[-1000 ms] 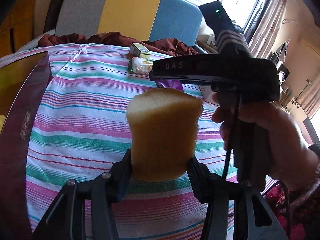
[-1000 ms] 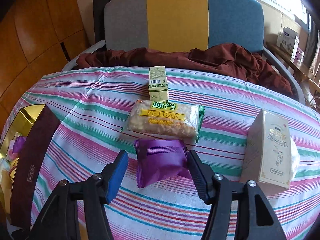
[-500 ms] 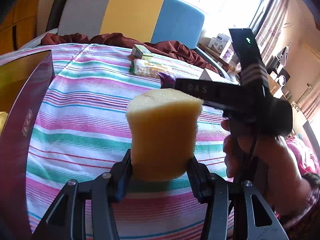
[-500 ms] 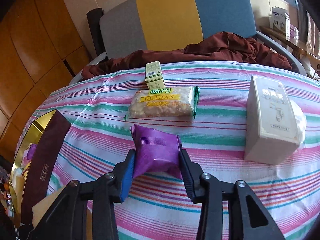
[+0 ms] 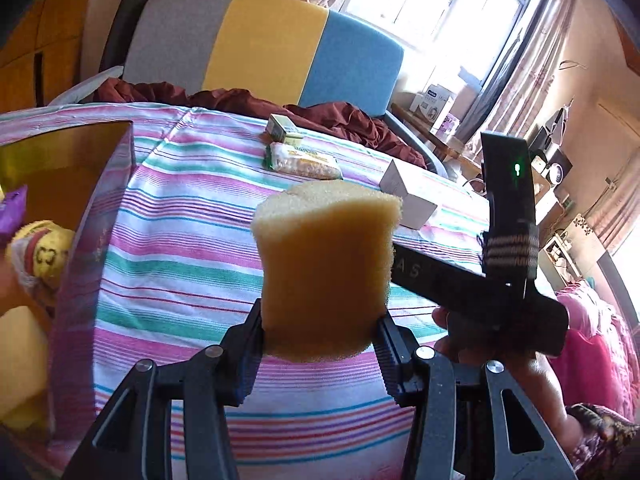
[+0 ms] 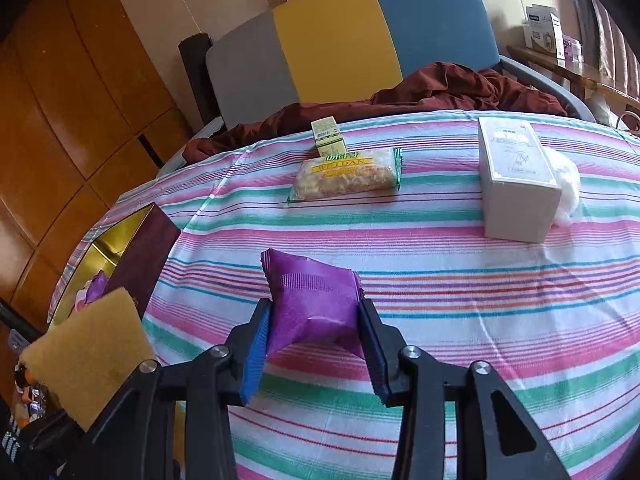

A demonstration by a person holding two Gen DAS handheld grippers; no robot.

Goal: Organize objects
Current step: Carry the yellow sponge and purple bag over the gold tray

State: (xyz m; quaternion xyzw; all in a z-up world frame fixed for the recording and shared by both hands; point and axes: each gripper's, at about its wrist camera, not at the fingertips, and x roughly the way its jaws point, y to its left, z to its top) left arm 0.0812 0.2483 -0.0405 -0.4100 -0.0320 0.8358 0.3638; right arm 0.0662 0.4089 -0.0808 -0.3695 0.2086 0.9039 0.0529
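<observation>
The purple packet (image 6: 314,300), pinched tight in the right gripper (image 6: 314,338) above the striped bench (image 6: 440,288), and the yellow sponge (image 5: 326,276) clamped by the left gripper's (image 5: 320,354) fingers look bound for the gold-lined box (image 6: 140,248) at left.

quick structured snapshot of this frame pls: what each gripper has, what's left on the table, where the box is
left gripper: shut on yellow foam sponge block, held above the table
right gripper: shut on purple foil snack packet, fingers pressing both sides
surface: table under pink, green and white striped cloth
still on cloth: small green and yellow carton; clear bag of pale snack with green ends; upright cream cardboard box
container: dark maroon box with gold lining at the table's left edge, items already inside
</observation>
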